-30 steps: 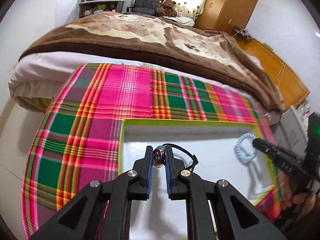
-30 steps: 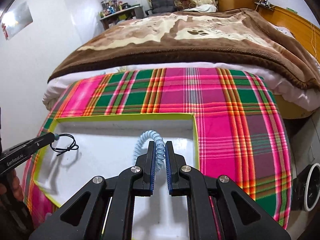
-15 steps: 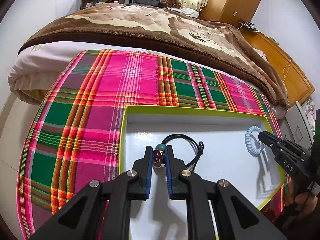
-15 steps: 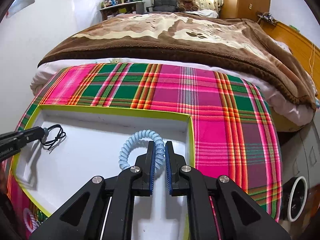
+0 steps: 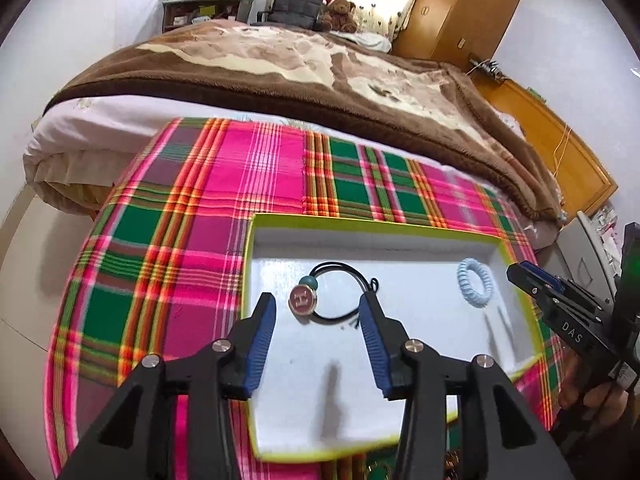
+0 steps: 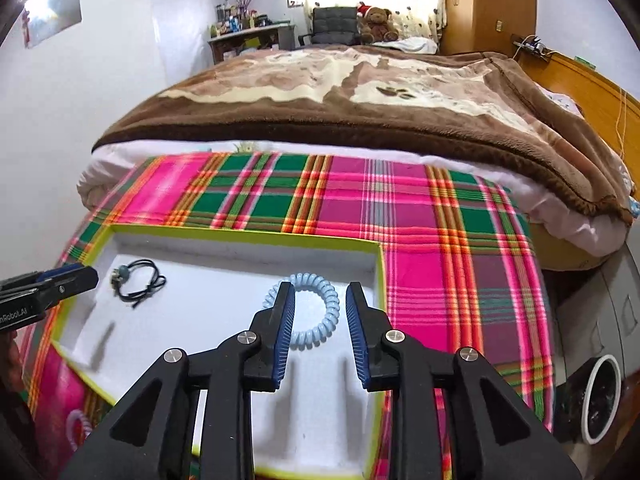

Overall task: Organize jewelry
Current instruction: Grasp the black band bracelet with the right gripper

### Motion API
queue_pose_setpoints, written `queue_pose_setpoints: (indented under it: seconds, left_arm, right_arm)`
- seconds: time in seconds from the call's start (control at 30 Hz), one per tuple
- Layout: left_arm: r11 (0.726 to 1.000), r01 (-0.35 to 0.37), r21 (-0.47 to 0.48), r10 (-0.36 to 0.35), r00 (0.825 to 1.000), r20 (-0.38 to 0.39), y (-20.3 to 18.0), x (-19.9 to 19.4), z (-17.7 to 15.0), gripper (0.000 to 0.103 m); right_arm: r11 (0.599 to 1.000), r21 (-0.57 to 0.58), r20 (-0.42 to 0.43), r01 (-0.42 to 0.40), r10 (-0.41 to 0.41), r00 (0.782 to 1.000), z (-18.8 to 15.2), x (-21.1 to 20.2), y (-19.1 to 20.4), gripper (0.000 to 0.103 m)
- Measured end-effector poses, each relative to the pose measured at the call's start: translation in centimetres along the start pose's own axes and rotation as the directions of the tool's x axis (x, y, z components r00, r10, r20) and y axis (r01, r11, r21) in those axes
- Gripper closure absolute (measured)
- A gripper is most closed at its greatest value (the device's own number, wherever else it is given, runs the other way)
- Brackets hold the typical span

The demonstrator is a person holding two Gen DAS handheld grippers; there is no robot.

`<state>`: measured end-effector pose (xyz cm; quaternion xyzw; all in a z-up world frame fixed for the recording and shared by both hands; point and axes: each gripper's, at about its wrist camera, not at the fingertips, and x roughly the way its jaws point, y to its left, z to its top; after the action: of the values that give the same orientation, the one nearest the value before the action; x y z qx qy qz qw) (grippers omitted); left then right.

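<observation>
Charm [image 5: 301, 299] reads "H"; right gripper [image 5: 520, 276] perhaps "DAS".

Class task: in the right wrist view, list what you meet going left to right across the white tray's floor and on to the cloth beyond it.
Left gripper tip → black cord bracelet → blue coil hair tie → tray right wall → plaid cloth.

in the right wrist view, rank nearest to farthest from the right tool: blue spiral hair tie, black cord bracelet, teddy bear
1. Blue spiral hair tie, lying in the white tray just past the open right tool.
2. Black cord bracelet, tray's far left corner.
3. Teddy bear, beyond the bed.
</observation>
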<state>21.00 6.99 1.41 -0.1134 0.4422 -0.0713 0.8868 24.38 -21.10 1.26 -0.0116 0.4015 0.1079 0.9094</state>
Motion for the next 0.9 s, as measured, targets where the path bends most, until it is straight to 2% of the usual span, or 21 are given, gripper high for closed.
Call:
queue_pose_setpoints:
  seconds: [0.1,0.3,0.4,0.67,0.9]
  left_arm:
    - [1.000,0.004,-0.001,-0.004,0.999,0.033,0.1,-1.6,-0.6,0.054]
    - [1.000,0.014,-0.022,-0.013,0.998,0.059,0.5,-4.0,-3.3,0.050]
    - [1.000,0.002,-0.021,-0.001,0.999,0.053,0.7,-4.8,-5.0,0.049]
    - [0.998,0.043,-0.038,-0.042,0.998,0.047,1.3,-7.0,-9.5,0.047]
    - [0.999,0.032,-0.024,-0.031,0.999,0.030,1.3,-7.4,-11.3,0.042]
  right_arm:
    - [1.000,0.022,0.024,-0.018,0.018,1.000,-0.8,-1.8,-0.3,0.070]
    - [0.999,0.038,0.041,-0.023,0.021,0.999,-3.9,-4.9,-0.5,0.069]
    - [0.998,0.044,0.035,-0.041,0.039,0.999,-5.8,-6.0,-0.5,0.069]
    - [0.996,0.071,0.007,-0.053,0.053,0.999,-10.6,-8.2,-0.5,0.069]
    - [0.994,0.074,-0.036,-0.085,0.087,0.996,-13.4,-8.5,-0.1,0.068]
